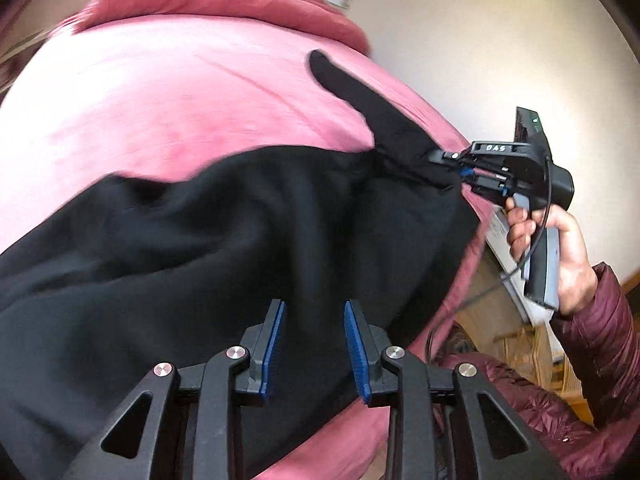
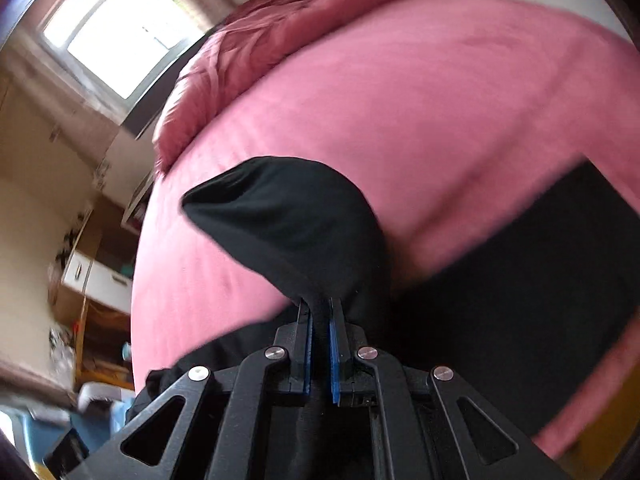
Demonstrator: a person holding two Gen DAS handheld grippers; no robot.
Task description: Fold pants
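The black pants (image 1: 224, 240) are lying on a pink bed (image 1: 168, 92), spreading across the middle and lower left of the left wrist view. The left gripper (image 1: 314, 316) is sitting at the bottom centre of that view with its blue pads (image 1: 274, 344) standing apart over the dark cloth; nothing is pinched between them, so it is released. At the right edge a hand (image 1: 560, 248) in a maroon sleeve (image 1: 600, 340) is holding the right gripper (image 1: 440, 158), which is biting the pants' edge. In the right wrist view the right gripper (image 2: 321, 312) is clenched on a fold of pants (image 2: 288, 220) at bottom centre, cloth bulging up above the jaws. A window (image 2: 116, 40) is showing at upper left there.
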